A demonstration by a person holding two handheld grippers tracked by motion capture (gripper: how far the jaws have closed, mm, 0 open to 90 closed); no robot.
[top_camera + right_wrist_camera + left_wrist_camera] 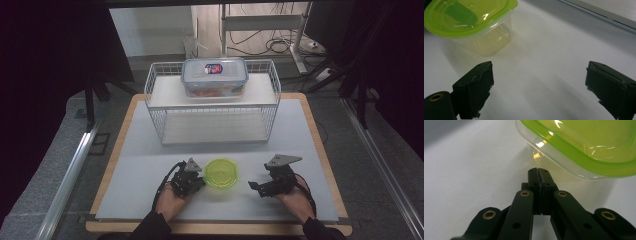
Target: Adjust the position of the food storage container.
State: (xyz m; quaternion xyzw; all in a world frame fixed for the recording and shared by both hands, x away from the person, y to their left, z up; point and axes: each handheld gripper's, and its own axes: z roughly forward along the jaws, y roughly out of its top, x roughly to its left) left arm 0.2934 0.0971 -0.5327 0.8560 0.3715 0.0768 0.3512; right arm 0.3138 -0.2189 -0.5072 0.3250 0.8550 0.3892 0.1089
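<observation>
Grey tabletop (150, 170) with a wooden border, dark curtains on both sides. Wire rack (212, 102) stands at the far edge, centred; a clear lidded box (214, 76) with a blue rim sits on its top shelf.

Tub (222, 173), clear with a green lid, stands upright near the near edge, about midway between the side edges. From the high view it is roughly round, so no clear long axis; lid faces up.

Left gripper (199, 181) sits just left of the tub, pointing toward it. Its fingers (534, 178) are pressed together with nothing between them; tips are just short of the tub (574, 150) wall, contact not certain.

Right gripper (254, 186) lies to the right of the tub, apart from it, pointing left. Its fingers (477, 85) stand wide open, empty, bare tabletop between them.

Right gripper view shows the tub's (474, 25) side: the clear body narrows toward the base, and a darker green patch shows on the lid. Left gripper view gives the lid's rim close up, overhanging the clear wall. High view alone places the rack and box.
</observation>
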